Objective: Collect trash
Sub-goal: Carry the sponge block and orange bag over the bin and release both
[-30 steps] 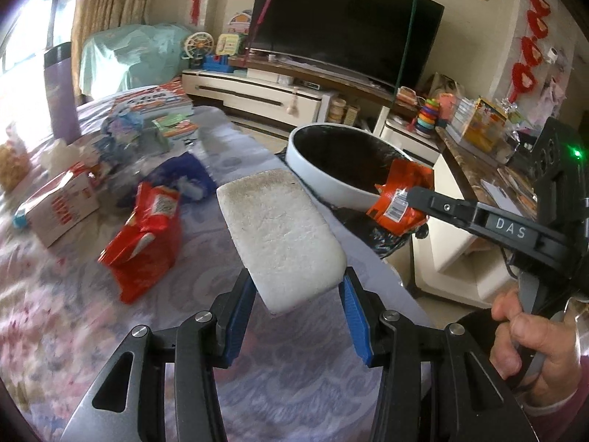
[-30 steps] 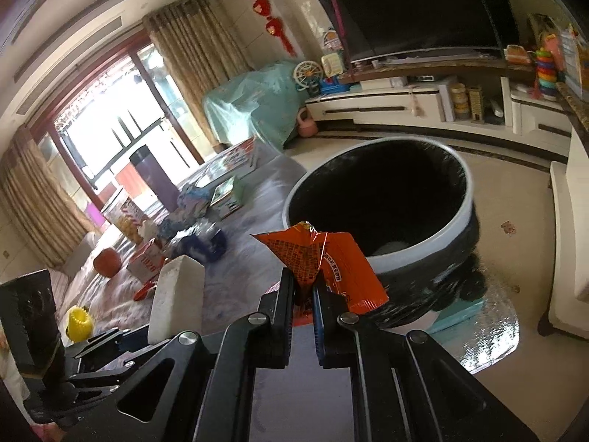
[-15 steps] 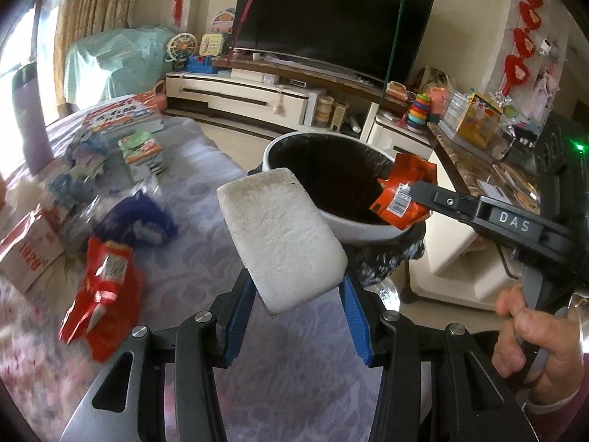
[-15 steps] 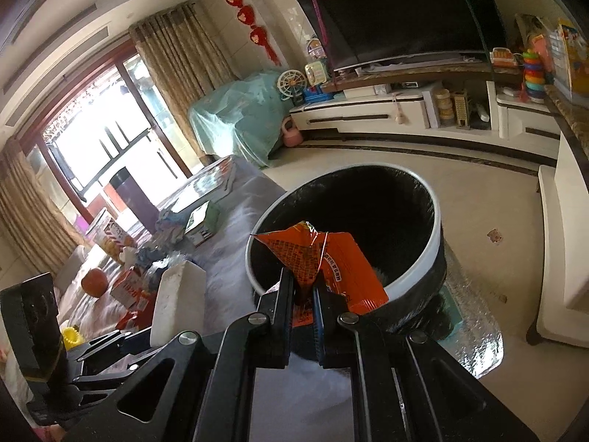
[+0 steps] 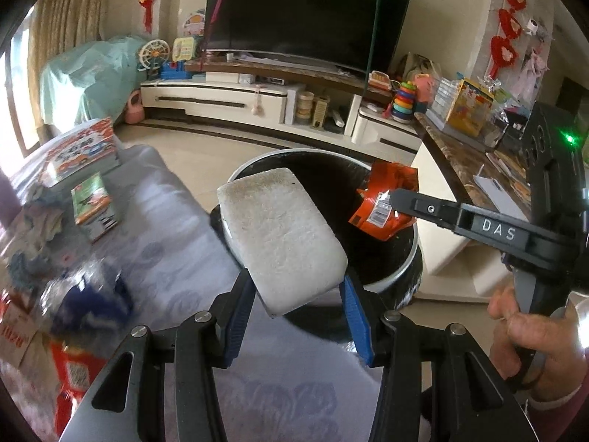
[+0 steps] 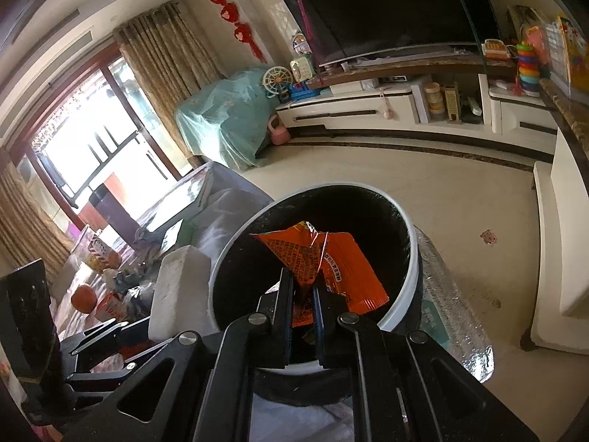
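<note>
The left claw (image 5: 298, 316) pinched a white foam block (image 5: 279, 235) over the near rim of the bin (image 6: 405, 221), probably to drop it in; the right claw (image 6: 303, 309) was pressed together on an orange wrapper (image 6: 331, 258) above the bin's mouth

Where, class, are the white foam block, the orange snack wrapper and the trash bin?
white foam block (image 5: 279, 235): left wrist view, middle of its top face.
orange snack wrapper (image 6: 324, 258): right wrist view, its printed face above the pads.
trash bin (image 6: 413, 258): right wrist view, right side of its white rim.
</note>
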Motion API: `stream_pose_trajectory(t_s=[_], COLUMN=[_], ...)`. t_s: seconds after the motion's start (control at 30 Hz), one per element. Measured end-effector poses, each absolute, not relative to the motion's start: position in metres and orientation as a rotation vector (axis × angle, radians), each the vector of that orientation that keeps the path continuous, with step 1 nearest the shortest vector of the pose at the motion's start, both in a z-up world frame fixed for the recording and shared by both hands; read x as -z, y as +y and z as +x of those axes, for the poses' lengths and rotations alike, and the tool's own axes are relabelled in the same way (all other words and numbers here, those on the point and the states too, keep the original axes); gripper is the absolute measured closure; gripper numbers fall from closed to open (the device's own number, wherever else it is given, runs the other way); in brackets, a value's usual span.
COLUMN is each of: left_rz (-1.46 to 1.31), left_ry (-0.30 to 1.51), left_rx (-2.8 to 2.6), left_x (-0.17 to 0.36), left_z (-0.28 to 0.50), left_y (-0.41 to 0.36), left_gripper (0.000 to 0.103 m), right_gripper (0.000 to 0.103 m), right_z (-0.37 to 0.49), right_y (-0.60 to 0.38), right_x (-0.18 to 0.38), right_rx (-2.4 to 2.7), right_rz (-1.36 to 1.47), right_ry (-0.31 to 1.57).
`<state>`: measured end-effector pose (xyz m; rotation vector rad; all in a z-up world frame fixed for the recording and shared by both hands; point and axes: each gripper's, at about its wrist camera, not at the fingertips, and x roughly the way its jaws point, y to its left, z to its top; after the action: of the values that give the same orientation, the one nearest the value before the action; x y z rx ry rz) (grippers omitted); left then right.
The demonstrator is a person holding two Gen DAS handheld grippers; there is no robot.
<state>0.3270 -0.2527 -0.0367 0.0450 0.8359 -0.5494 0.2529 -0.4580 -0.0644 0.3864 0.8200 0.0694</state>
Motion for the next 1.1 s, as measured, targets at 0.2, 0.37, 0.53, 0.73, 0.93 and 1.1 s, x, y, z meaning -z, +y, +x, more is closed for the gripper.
stream_pose_trajectory(t_s=[0.2, 0.37, 0.53, 0.73, 0.93, 1.1], left_rz=[0.059, 0.07, 0.071, 0.067, 0.053, 0.024], left_ry=[0.845, 0.847, 0.854, 0.868, 0.861, 0.853], left_rx=[0.543, 0.544, 0.543, 0.541, 0.517, 0.505], left_x=[0.039, 0.042, 0.044, 0.044, 0.042, 0.042], left_z=[0.35, 0.36, 0.365, 0.367, 0.362, 0.345], left_y=[-0.269, -0.277, -0.281, -0.289, -0.285, -0.275], left_gripper=[0.056, 0.056, 0.055, 0.048, 0.043, 0.042], right_gripper=[0.094, 0.094, 0.09, 0.085, 0.051, 0.049], right_z=[0.263, 0.27, 0.274, 0.279, 0.276, 0.271], right_y=[-0.465, -0.471, -0.472, -0.474, -0.476, -0.474], right_x=[0.068, 0.07, 0.07, 0.074, 0.069, 0.064], right_rx=[-0.066, -0.063, -0.064, -0.061, -0.051, -0.044], right_rz=[0.395, 0.403, 0.402, 0.403, 0.409, 0.41], right_ry=[0.832, 0.835, 0.841, 0.864, 0.85, 0.832])
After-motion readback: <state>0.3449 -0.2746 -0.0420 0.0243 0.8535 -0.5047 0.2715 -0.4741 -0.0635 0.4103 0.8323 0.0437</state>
